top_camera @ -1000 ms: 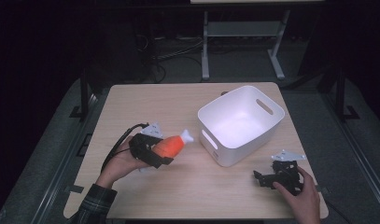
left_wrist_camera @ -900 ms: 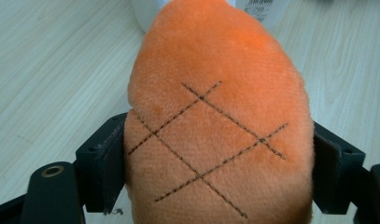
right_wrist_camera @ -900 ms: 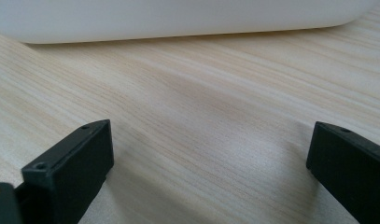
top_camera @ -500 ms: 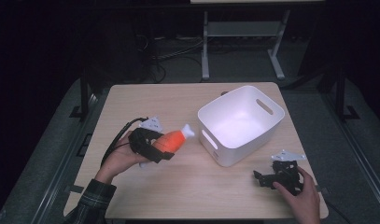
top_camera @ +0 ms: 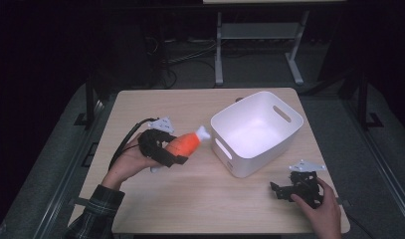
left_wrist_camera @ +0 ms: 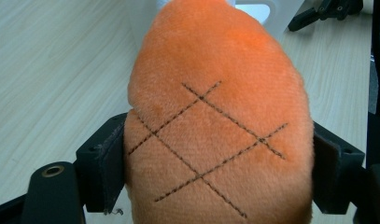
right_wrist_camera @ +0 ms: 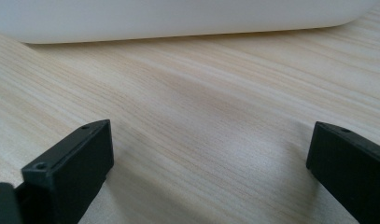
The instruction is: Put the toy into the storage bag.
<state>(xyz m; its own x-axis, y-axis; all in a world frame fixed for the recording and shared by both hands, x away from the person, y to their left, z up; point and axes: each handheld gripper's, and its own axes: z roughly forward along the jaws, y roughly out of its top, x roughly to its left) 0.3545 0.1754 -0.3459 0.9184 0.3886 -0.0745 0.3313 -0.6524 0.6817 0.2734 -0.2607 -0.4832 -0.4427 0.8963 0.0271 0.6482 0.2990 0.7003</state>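
The left gripper (top_camera: 177,152) clamps both jaws on an orange plush drumstick (top_camera: 186,144), perhaps a carrot, its white tip pointing ahead toward the white bin (top_camera: 289,130), while the right gripper (top_camera: 282,189) rests spread wide on the table (top_camera: 190,104).

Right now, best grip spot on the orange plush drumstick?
Grip the plush drumstick across its fat orange body, from its round end, as the left tool does: jaws squeeze both flanks. The white tip is narrow and points at the white bin.
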